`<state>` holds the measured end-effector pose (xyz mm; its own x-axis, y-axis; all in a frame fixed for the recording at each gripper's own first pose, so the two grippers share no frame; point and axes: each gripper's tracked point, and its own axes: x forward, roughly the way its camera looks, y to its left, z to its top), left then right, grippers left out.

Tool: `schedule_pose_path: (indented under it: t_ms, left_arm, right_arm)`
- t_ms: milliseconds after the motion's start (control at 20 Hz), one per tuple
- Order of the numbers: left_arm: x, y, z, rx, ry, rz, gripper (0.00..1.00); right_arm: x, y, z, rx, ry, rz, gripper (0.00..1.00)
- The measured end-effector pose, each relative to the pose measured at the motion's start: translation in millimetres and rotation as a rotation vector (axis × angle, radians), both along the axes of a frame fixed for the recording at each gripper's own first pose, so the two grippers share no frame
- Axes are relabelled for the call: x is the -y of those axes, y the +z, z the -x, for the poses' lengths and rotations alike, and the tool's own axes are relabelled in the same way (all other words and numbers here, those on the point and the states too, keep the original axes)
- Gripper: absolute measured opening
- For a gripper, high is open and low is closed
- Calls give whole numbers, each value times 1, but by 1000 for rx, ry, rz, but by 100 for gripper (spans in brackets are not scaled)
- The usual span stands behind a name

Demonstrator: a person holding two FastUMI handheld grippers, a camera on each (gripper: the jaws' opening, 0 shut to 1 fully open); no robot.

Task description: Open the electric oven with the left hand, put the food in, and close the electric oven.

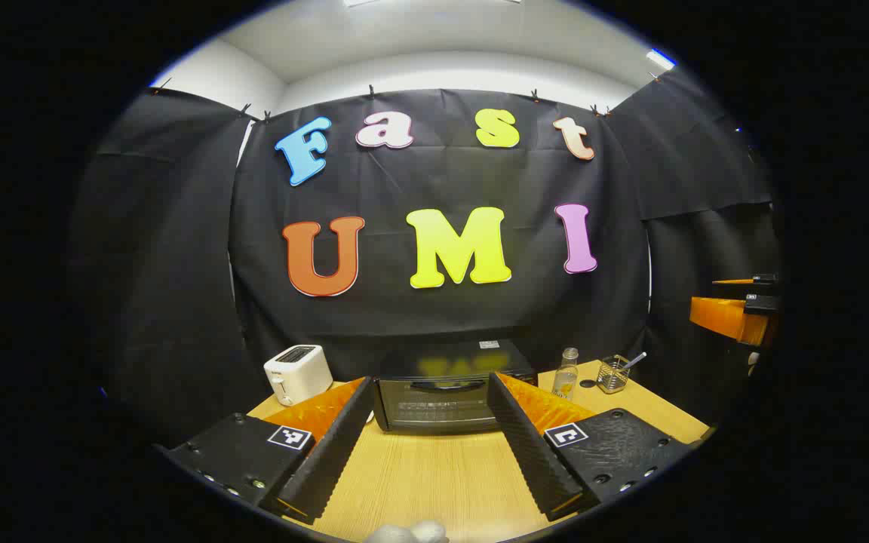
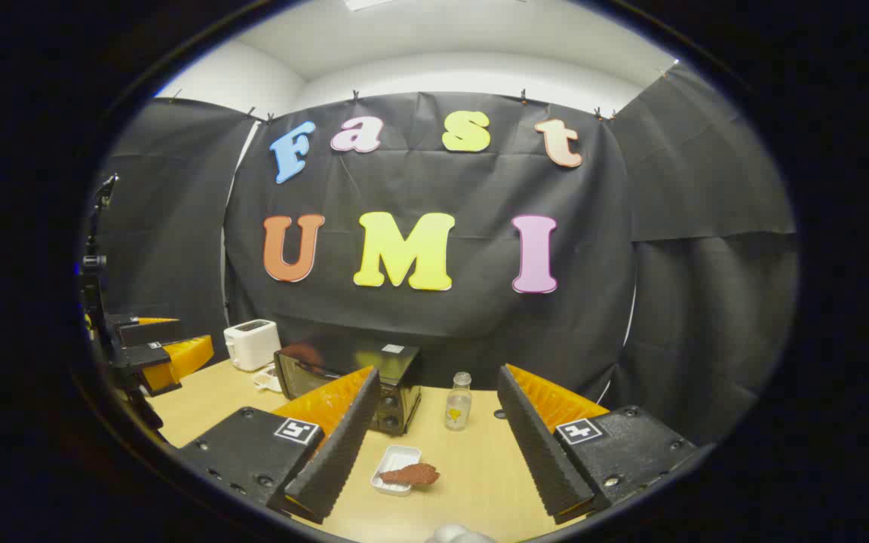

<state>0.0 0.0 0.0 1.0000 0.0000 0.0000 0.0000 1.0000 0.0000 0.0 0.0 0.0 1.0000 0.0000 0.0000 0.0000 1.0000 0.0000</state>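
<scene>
The black electric oven (image 1: 434, 392) stands at the back of the wooden table (image 1: 434, 475), its glass door shut and its handle along the top. My left gripper (image 1: 431, 385) hangs open in front of it, some way off, with nothing between its fingers. In the right gripper view the oven (image 2: 397, 377) is at the left. There, a brown-red piece of food (image 2: 413, 474) lies on a small white tray (image 2: 392, 461) on the table. My right gripper (image 2: 438, 377) is open above and behind the tray. The left gripper (image 2: 155, 347) shows at the far left.
A white toaster (image 1: 299, 373) stands left of the oven. To its right are a small glass bottle (image 1: 566, 373) and a wire basket (image 1: 613, 373) with a utensil. The bottle (image 2: 459, 400) stands behind the tray. The right gripper (image 1: 740, 313) shows at the right edge.
</scene>
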Motion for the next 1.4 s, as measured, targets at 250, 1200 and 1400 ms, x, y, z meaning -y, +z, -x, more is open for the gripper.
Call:
schedule_pose_path:
  t_ms: [250, 1200, 1400]
  left_arm:
    - [0, 0, -7, 2, -12, -6, 96]
    - [7, -14, -90, -2, -39, 2, 96]
    - [20, -31, -140, -28, -72, 22, 96]
  right_arm:
    - [-1, 3, -1, 1, -4, 13, 96]
    - [4, 12, -4, -21, -28, -5, 99]
    - [15, 13, 1, -34, -72, -3, 96]
